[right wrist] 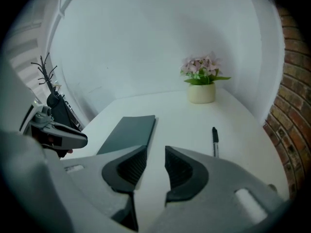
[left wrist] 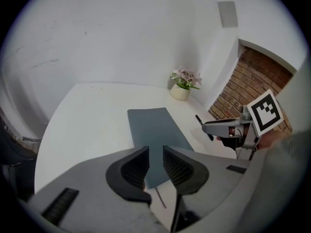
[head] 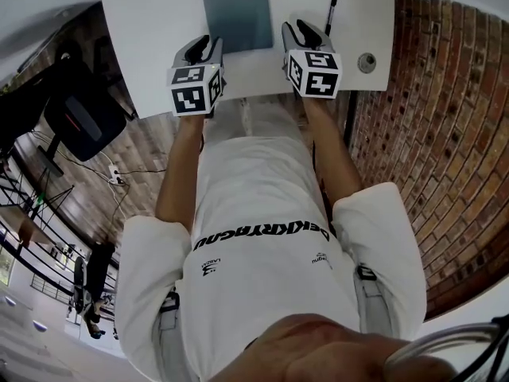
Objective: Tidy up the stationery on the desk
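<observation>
Evidently starting: left gripper and right gripper hover empty, jaws slightly apart; next, probably grasp the pen, upper right.

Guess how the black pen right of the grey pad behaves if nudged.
The pen looks slim and round, so it probably rolls on the smooth white desk if pushed sideways. Likely light and stiff. A clip, if any, is too small to see.

the light is bright and even, and the white surface looks almost washed out in the head view. the pen gives only a faint, soft shadow. both gripper views have a dark round border and curved edges. the brick wall bends too. the bottom of the head view is out of focus.
</observation>
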{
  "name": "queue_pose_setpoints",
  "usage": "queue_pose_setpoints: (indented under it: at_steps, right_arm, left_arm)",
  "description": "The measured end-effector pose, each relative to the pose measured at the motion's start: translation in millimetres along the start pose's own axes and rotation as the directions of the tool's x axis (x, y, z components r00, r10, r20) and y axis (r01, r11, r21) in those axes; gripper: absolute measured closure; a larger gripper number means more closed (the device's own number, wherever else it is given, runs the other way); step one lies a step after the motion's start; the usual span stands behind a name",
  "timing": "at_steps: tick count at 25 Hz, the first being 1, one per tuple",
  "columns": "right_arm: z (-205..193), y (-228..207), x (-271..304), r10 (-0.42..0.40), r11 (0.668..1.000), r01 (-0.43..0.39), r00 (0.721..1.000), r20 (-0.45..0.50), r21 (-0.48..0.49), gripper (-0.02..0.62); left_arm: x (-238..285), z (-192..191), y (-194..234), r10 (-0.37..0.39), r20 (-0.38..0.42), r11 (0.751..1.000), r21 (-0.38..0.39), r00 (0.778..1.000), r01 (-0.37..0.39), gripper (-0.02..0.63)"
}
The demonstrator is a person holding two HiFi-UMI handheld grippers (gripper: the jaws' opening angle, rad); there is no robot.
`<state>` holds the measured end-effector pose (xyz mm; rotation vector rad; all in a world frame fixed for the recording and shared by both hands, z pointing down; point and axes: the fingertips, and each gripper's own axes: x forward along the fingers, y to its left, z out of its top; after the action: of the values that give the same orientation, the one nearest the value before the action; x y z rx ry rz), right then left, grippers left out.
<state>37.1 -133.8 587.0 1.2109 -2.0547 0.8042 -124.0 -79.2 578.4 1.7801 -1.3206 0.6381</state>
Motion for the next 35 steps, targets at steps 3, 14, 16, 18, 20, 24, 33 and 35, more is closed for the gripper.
queue_pose_setpoints:
  at_steps: [3, 14, 16, 18, 20, 24, 33, 35]
  right_arm:
    - [3.7, -17.6, -9.6, -0.032, 0.999, 0.032, 0.999, 0.012, 0.002, 0.482]
    - [-1.6, -84.7, -22.5, -0.136, 0.991, 0.136, 0.991, 0.005, 0.008, 0.482]
    - [-3.4, -93.0, -21.5, -0.148, 0.989, 0.148, 0.989, 0.004, -0.002, 0.482]
    - [-6.2, -99.1, -19.7, -0.152, 0.988, 0.152, 0.988, -0.003, -0.001, 0.483]
    - [-10.1, -104.4, -16.0, -0.160, 0.987, 0.160, 0.987, -0.017, -0.002, 0.484]
    - [-18.1, -114.5, -5.0, -0.178, 0.984, 0.178, 0.983, -0.043, -0.010, 0.506]
    - [-26.0, -133.9, 10.0, -0.200, 0.979, 0.203, 0.976, -0.085, 0.029, 0.518]
    - [-25.8, -134.7, 9.8, -0.199, 0.979, 0.203, 0.976, -0.084, 0.033, 0.543]
  left_arm:
    - [-2.7, 2.1, -10.5, 0.002, 0.009, 1.000, 0.013, 1.000, -0.002, 0.543]
    - [-33.9, 33.2, -49.9, 0.013, 0.142, 0.997, 0.072, 0.990, -0.023, 0.607]
    - [-41.2, 38.9, -59.2, 0.002, 0.181, 0.995, 0.101, 0.984, -0.020, 0.607]
    - [-49.1, 42.1, -67.2, -0.002, 0.211, 0.990, 0.137, 0.977, -0.028, 0.607]
    - [-56.1, 42.4, -73.7, -0.006, 0.230, 0.985, 0.169, 0.973, -0.034, 0.607]
    - [-64.7, 39.5, -83.5, -0.021, 0.255, 0.980, 0.199, 0.967, -0.031, 0.607]
    - [-82.3, 45.8, -96.4, -0.027, 0.327, 0.982, 0.186, 0.945, -0.037, 0.607]
    - [-84.0, 46.7, -97.8, -0.025, 0.331, 0.982, 0.184, 0.943, -0.039, 0.607]
